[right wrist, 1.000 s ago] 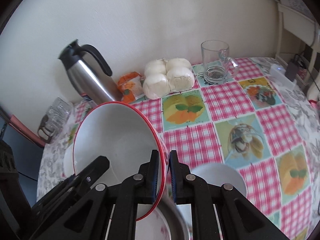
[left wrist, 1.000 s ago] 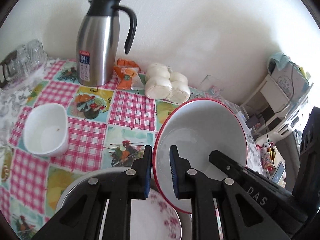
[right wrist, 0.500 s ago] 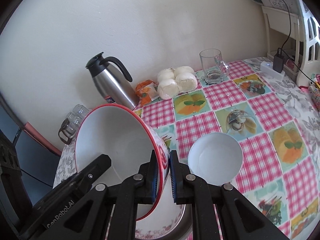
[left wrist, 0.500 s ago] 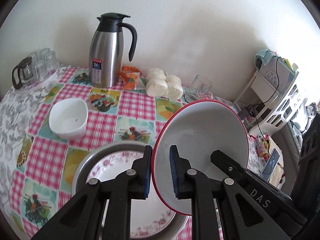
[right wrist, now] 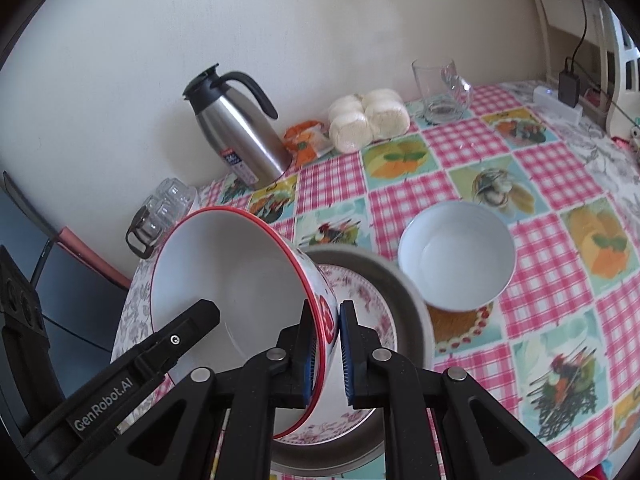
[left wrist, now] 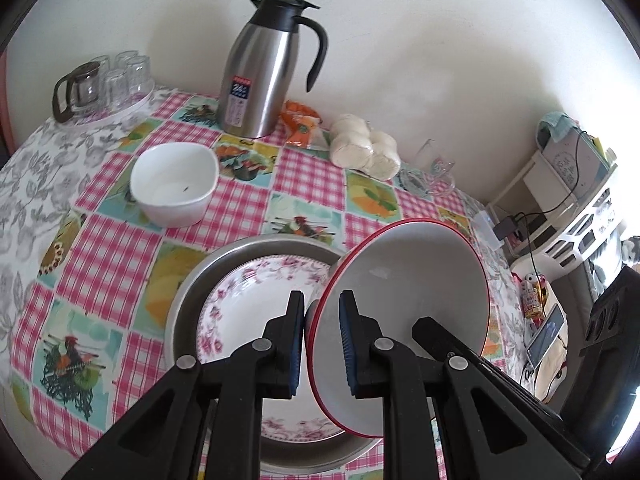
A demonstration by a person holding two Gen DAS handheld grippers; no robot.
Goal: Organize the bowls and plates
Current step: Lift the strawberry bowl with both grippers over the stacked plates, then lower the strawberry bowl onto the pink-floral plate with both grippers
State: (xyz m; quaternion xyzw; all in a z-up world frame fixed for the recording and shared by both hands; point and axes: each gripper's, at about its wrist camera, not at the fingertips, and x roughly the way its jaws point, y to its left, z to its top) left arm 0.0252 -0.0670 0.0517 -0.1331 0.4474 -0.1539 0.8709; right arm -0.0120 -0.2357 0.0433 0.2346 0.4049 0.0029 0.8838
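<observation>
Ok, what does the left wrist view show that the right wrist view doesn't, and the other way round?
Only the left wrist view shows the square white bowl. Only the right wrist view shows the round white bowl beside the metal basin. Both show the red-rimmed bowl, clamped on opposite edges by the left hand-held gripper and the right hand-held gripper, tilted above the floral plate in the basin, plus the steel jug and buns.

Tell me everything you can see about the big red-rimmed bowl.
The red-rimmed bowl is large, round and glossy, ceramic by the look, plain white inside with red print on its outer wall. It is tilted steeply, held above the floral plate in the metal basin. The left gripper and right gripper each clamp opposite sides of its rim.
</observation>
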